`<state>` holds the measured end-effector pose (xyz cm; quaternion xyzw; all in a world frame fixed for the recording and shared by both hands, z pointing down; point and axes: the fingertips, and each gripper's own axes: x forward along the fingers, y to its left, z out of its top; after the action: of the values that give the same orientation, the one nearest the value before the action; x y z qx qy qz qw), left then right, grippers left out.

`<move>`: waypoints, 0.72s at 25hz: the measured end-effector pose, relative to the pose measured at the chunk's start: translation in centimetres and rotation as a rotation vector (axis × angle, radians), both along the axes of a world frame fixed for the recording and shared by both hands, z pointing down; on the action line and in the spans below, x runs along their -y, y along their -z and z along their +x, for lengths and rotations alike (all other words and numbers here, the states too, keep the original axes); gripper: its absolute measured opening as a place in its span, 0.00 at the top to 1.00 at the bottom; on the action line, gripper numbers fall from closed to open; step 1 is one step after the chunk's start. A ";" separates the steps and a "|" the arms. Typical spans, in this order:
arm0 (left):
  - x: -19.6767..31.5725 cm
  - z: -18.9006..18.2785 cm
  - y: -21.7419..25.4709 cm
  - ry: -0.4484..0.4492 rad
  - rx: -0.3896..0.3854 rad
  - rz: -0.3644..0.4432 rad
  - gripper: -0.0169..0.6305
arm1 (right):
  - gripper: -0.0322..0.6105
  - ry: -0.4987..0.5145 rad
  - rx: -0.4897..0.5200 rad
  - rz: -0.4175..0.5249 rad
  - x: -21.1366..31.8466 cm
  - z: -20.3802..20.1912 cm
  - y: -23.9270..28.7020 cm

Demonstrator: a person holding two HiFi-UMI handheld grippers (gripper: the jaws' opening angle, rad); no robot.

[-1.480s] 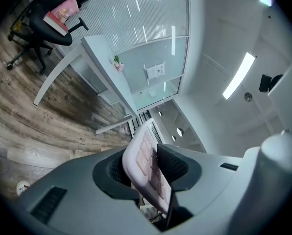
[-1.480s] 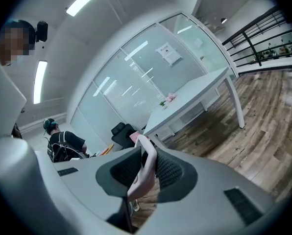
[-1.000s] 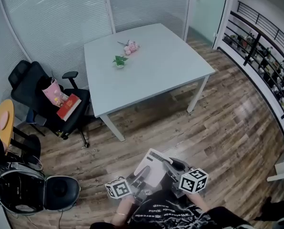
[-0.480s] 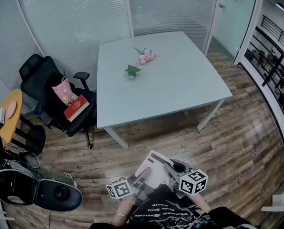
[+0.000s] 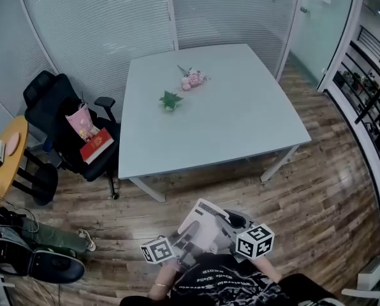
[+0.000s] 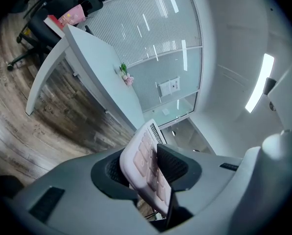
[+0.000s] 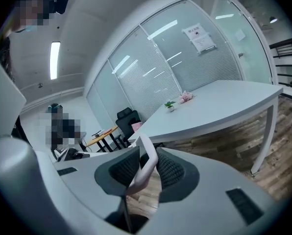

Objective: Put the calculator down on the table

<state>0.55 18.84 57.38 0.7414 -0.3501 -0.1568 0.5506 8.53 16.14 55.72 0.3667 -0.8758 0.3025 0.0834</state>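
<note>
A white calculator with pale pink keys is held low in front of the person's body, above the wooden floor and short of the table. Both grippers clamp it. My left gripper grips its near left part; in the left gripper view the keypad stands between the dark pads. On its right side, my right gripper pinches the thin edge between its ribbed pads. The pale grey table lies ahead, its near edge a good step away.
On the table's far part sit a small green plant and pink flowers. A black office chair with a red book and pink bag stands left of it. At the far left are a yellow round table and dark bags.
The table has grown larger and shifted toward the middle of the head view as the person walks closer. Both grippers and the calculator keep the same place in front of the body.
</note>
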 end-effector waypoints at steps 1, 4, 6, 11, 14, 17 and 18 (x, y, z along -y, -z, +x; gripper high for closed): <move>0.4 0.2 0.0 -0.001 0.007 -0.002 0.75 | 0.77 -0.003 -0.001 -0.002 0.3 0.3 0.0; 1.5 0.7 -0.1 -0.004 0.041 0.003 0.75 | 0.77 -0.015 -0.003 -0.009 1.2 1.0 -0.1; 2.3 1.0 -0.2 -0.016 0.054 0.012 0.75 | 0.77 -0.023 -0.016 -0.006 1.9 1.3 -0.3; 5.4 1.1 -0.1 -0.073 0.077 0.042 0.74 | 0.76 -0.069 -0.029 0.000 4.3 1.7 -0.2; 7.7 1.0 -0.1 -0.087 0.087 0.048 0.74 | 0.76 -0.100 -0.033 -0.003 6.4 1.7 -0.3; 10.2 0.6 -0.2 -0.101 0.078 0.045 0.74 | 0.76 -0.121 -0.042 -0.003 8.8 1.2 -0.4; 11.3 0.3 -0.1 -0.109 0.077 0.044 0.74 | 0.76 -0.127 -0.045 -0.003 9.8 0.9 -0.4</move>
<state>0.84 7.53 57.50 0.7769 -0.3268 -0.1056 0.5277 9.46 6.36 56.08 0.4282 -0.8481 0.3004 0.0842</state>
